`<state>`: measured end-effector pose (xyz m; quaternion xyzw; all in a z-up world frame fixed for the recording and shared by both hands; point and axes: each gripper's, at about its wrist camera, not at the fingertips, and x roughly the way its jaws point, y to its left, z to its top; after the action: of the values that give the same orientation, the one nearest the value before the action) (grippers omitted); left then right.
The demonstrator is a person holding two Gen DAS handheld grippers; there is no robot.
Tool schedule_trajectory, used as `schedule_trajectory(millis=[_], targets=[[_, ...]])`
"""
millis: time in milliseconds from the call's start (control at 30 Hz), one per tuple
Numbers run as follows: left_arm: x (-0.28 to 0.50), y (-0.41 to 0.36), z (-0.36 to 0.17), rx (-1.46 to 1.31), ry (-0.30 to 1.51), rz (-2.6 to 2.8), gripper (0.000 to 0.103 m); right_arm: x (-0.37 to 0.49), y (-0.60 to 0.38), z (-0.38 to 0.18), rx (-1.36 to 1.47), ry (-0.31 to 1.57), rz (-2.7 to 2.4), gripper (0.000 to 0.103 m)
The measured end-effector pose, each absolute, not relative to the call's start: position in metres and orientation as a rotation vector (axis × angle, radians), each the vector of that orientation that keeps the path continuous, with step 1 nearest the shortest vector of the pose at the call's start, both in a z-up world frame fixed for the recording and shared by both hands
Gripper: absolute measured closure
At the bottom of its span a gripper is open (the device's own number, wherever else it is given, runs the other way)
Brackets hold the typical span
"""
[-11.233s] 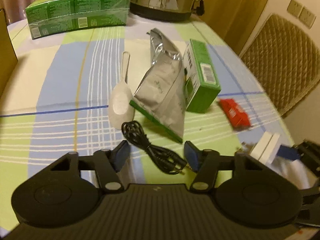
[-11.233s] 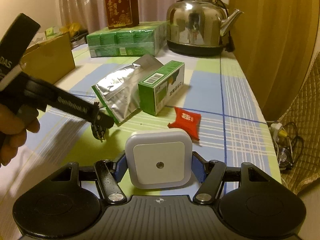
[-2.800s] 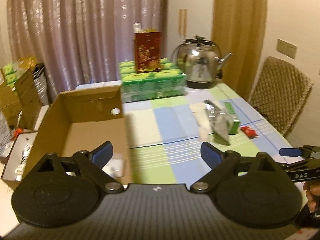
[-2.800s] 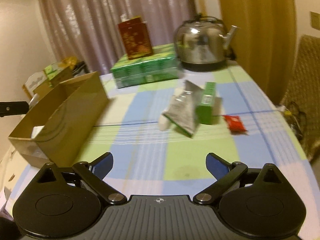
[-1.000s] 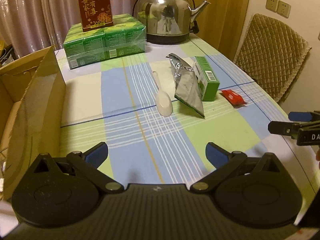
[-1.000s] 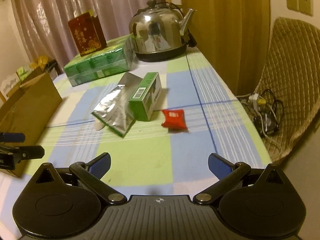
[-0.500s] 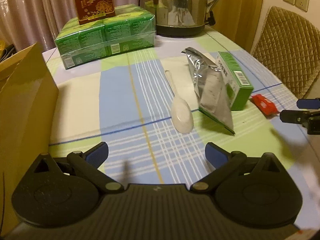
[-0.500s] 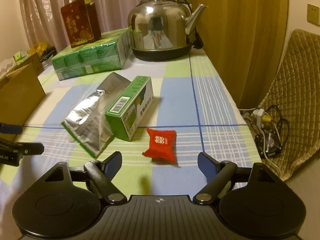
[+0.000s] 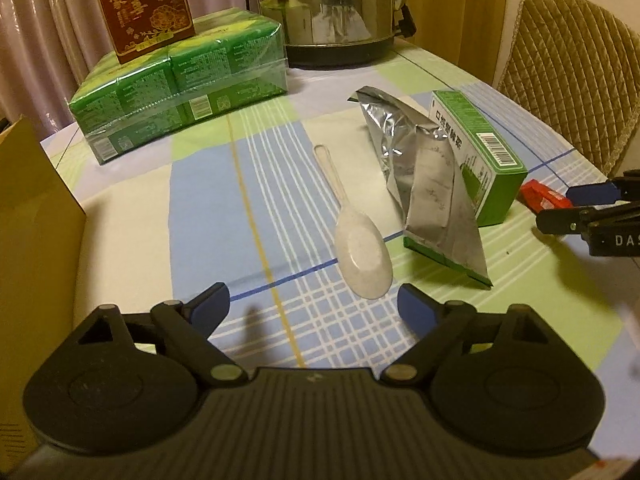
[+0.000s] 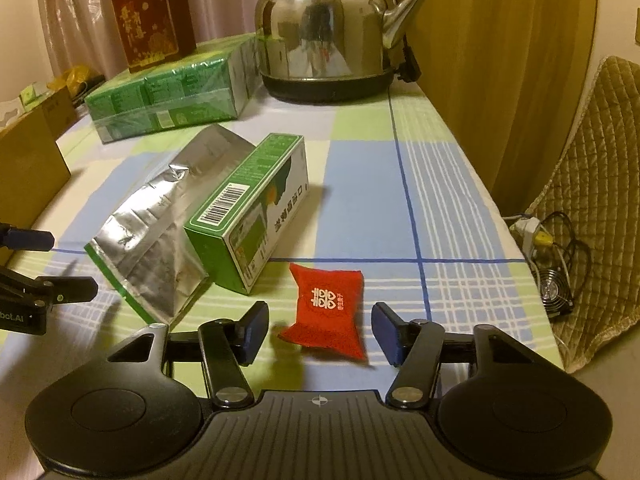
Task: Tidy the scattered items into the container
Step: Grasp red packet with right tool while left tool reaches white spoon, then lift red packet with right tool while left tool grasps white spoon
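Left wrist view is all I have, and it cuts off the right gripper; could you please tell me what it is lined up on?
Observer: The right gripper has the red packet between its fingers; its jaws have just been closing, and the pads are not yet on the packet.
Operator: Thank you. Is that packet touching the green box?
Observer: No, a strip of tablecloth shows between it and the green box.
Operator: Is anything past the table edge on that side?
Observer: A small fan and tangled cables lie low beside the chair.
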<state>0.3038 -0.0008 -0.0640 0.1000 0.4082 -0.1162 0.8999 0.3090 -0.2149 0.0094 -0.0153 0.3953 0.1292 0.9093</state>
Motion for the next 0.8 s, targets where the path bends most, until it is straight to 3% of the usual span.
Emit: schedule_trajectory(millis=[167,300,567,800], targets=[[0.310,-0.005,-0.067,0.211,0.837,-0.270,0.017,0.311,-0.215,0.005,-0.024,0.817,0.247,0.063],[0.316,-0.013,-0.069,0.242,0.836,-0.290,0.029,0.309,-0.215,0.005,-0.025,0.809,0.244,0.064],[0.328,-0.024,-0.075,0.234,0.833,-0.299,0.038,0.307,-0.215,0.005,-0.018,0.802,0.248,0.065],[0.330,-0.029,-0.080,0.224,0.827,-0.302,0.073,0.304,-0.214,0.005,-0.017,0.801,0.254,0.065]])
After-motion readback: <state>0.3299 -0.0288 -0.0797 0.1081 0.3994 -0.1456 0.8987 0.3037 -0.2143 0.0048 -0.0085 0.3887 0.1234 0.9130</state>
